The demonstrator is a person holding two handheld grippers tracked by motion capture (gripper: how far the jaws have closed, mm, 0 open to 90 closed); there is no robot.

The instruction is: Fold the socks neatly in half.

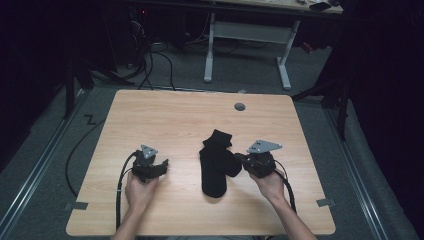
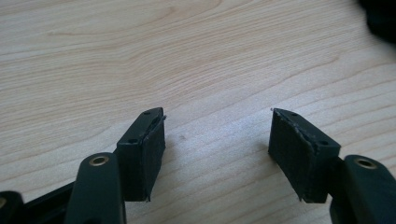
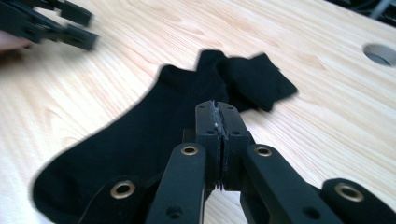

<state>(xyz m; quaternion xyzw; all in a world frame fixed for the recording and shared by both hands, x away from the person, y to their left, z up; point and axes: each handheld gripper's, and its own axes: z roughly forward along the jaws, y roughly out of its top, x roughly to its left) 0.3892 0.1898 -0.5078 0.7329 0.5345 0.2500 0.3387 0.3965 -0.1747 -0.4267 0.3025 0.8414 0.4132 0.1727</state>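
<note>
1. Right gripper [image 3: 218,109] is clamped shut at the sock [image 1: 216,162] mid-frame; it probably pinches one layer, so the fabric could slip out.
2. Left gripper [image 2: 217,135] sits open over bare table [image 1: 150,115], lower left, so nothing pins the sock if it drags.

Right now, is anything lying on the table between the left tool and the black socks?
Nothing visible does. Bare wood of the table lies between the open left tool and the black socks.

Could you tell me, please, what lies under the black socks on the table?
The black socks lie flat on the wooden table, one overlapping the other. Bare wood shows all around them. Whatever might sit beneath the fabric is covered. The shut right gripper pinches their edge.
</note>
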